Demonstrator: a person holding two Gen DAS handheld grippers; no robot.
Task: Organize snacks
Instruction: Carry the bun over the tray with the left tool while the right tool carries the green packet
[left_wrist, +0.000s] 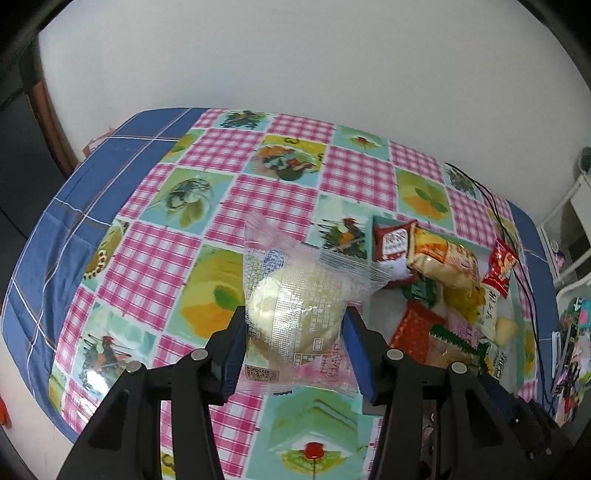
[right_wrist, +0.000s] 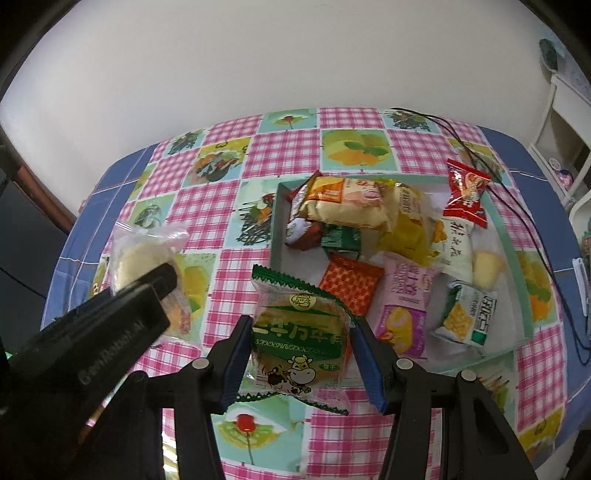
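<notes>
Snacks (right_wrist: 373, 236) in bright wrappers lie heaped in a shallow tray (right_wrist: 276, 221) on the right half of a table (left_wrist: 122, 254) covered with a pink-check and fruit-print cloth, close to its far edge. Among them are a large pale yellow packet (right_wrist: 347, 208) at the far side, a red packet (right_wrist: 466, 192) leaning at the far right rim, an orange square packet (right_wrist: 351, 282) and a pink packet (right_wrist: 404, 306) at the near side.

Two more snacks are outside the tray, each caught in a tool. The left gripper (left_wrist: 293, 334) is clamped on a round pale bun in a clear wrapper (left_wrist: 295, 302), its blue pads (left_wrist: 234, 354) pressing both sides; the bun seems lifted off the cloth, though the angle makes that hard to judge. It sits left of the tray, over the middle of the table.

The right gripper (right_wrist: 301, 345) is clamped on a green-and-white cow-print cake packet (right_wrist: 301, 332), pads against its sides, just in front of the tray's near left corner.

A thin black cable (right_wrist: 517, 199) trails across the far right corner
</notes>
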